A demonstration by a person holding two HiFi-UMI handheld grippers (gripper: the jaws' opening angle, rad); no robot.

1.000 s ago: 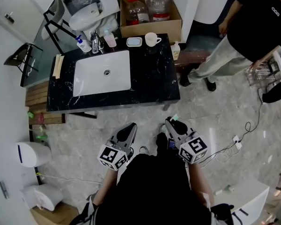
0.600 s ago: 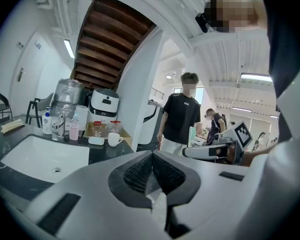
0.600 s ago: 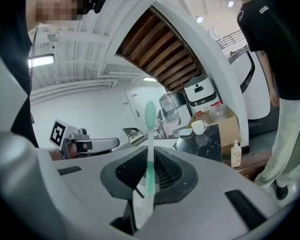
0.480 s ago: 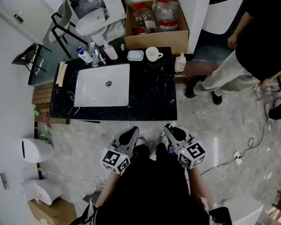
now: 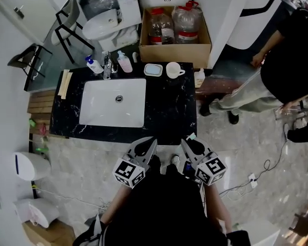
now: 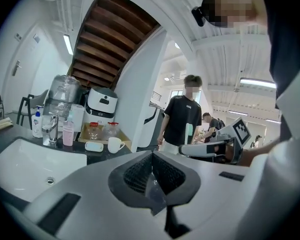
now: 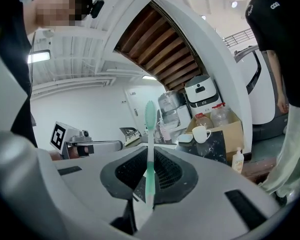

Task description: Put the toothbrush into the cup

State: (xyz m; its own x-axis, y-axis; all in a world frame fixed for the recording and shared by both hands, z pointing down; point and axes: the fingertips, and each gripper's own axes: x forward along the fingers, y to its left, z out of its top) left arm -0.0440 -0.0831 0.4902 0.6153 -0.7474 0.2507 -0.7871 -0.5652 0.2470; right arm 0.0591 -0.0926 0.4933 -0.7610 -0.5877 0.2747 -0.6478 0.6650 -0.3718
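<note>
A green toothbrush (image 7: 149,149) stands upright between the jaws of my right gripper (image 7: 150,176), which is shut on it; its tip (image 5: 191,136) shows faintly in the head view. The white cup (image 5: 173,69) with a handle sits at the back right of the black marble counter (image 5: 169,111), also seen in the right gripper view as a small cup (image 7: 199,133) and in the left gripper view (image 6: 114,144). My left gripper (image 6: 152,176) is shut with nothing in it. Both grippers, left (image 5: 143,148) and right (image 5: 190,146), hover at the counter's near edge.
A white sink (image 5: 113,102) fills the counter's left half. A soap dish (image 5: 153,69), faucet (image 5: 107,68) and bottles (image 5: 124,63) line the back. Behind stand a cardboard box with water jugs (image 5: 174,29) and a toilet (image 5: 105,22). A person (image 5: 277,70) stands at the right.
The counter has drawn closer to both grippers as I stepped forward; the grippers now reach its near edge. The toothbrush stays held in the right gripper.
</note>
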